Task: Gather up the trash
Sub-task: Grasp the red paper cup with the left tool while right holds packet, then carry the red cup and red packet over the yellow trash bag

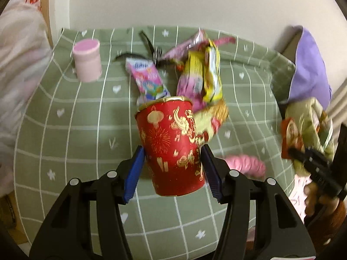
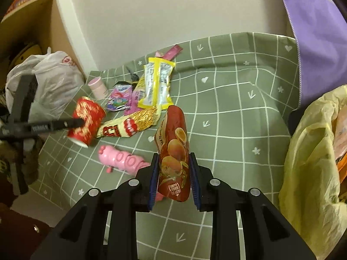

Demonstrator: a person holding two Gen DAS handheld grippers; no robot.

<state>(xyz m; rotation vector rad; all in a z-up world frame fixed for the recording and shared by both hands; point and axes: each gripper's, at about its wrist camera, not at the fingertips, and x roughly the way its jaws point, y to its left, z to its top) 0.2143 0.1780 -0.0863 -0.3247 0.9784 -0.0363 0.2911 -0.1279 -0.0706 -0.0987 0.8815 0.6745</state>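
Between the blue pads of the left gripper point(image 1: 173, 151) sits one red paper cup point(image 1: 173, 145), clamped at its lower half and lifted off the green checked cloth point(image 1: 76, 130). To the right, the right gripper point(image 2: 173, 169) pinches one red chip bag point(image 2: 174, 156) upright above the cloth. Beyond them lies a heap of wrappers point(image 2: 151, 88), their number unclear. One pink toy point(image 2: 121, 159) lies near, one pink jar point(image 1: 87, 60) far left. One yellow bag point(image 2: 312, 164) hangs right; one white bag point(image 2: 54, 80) sits left.

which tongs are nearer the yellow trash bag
Right. The right tongs, gripping the chip bag, are beside the yellow trash bag; the left tongs hold the red cup across the table.
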